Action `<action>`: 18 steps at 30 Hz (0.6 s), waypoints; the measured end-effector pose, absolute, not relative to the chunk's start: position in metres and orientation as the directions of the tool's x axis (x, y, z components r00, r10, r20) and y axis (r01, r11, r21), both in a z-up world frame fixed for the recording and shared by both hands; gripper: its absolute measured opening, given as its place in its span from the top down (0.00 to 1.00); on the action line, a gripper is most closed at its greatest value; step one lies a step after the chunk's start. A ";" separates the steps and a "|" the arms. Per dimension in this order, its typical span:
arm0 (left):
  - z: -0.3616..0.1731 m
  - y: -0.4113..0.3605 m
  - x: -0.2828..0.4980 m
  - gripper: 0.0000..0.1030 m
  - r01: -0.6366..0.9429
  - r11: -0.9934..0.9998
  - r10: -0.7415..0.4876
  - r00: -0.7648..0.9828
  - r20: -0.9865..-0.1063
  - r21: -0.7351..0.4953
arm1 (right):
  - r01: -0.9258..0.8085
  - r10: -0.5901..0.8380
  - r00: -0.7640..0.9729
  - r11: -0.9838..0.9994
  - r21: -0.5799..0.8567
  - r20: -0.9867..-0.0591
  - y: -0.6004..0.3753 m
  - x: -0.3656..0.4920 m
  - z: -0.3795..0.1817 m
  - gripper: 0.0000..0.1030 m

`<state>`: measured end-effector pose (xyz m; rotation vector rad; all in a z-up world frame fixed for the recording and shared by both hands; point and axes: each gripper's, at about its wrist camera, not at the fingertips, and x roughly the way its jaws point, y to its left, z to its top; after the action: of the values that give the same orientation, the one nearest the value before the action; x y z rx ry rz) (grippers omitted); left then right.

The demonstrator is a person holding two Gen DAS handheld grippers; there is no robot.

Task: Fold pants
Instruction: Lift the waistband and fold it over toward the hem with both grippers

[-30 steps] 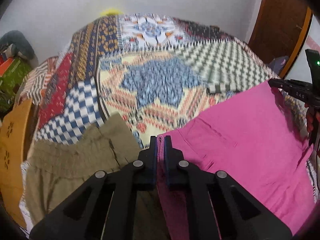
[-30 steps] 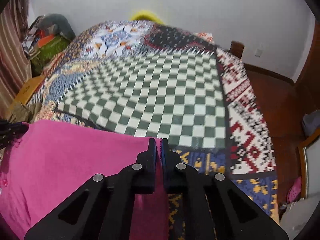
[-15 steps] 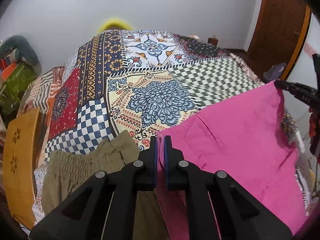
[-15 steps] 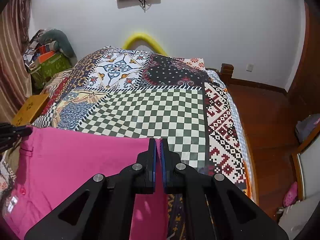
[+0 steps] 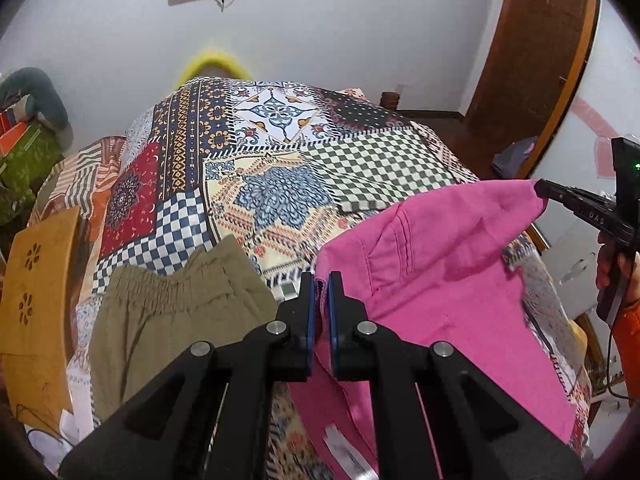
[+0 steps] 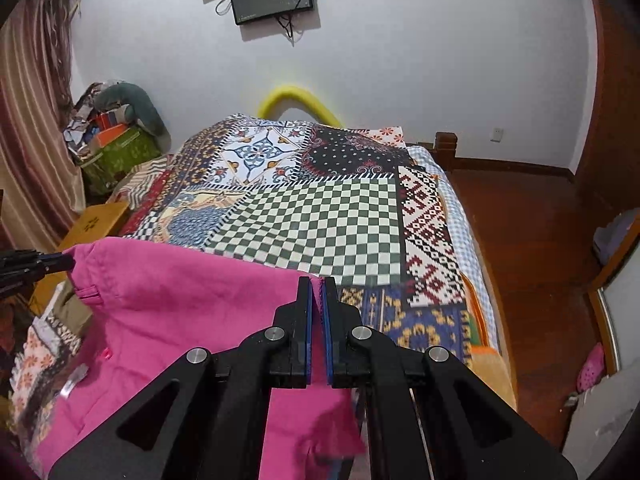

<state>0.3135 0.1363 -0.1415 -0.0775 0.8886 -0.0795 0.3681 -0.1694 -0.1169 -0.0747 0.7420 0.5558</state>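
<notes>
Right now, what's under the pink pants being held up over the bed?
Under the bright pink cotton pants lies the patchwork bedspread, showing past their top and side edges. Whatever lies directly beneath them is covered. The olive-green elastic-waist pants lie beside them, not visibly underneath.

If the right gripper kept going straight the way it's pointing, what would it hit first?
Probably the patchwork bedspread, about at its green checkered patch. The right gripper, shut on the pink pants, points down at it; depth is unclear.
</notes>
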 end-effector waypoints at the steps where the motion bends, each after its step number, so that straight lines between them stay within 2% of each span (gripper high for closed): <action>1: -0.139 0.135 0.309 0.94 0.039 0.994 -0.102 0.628 -0.772 -0.100 | -0.504 0.454 0.604 0.854 0.128 -0.655 -0.172 0.363 -0.115 0.96; 11: -0.128 0.118 0.252 0.94 0.048 0.994 -0.107 0.623 -0.775 -0.098 | -0.493 0.473 0.607 0.854 0.164 -0.638 -0.192 0.308 -0.106 0.96; 18: -0.139 0.107 0.216 0.95 0.055 0.995 -0.102 0.591 -0.800 -0.086 | -0.479 0.454 0.587 0.862 0.165 -0.670 -0.204 0.272 -0.117 0.96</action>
<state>0.2162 0.1066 -0.1388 -0.0538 0.9339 -0.0916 0.2719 -0.2041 -0.1166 -0.0350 0.7708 0.5442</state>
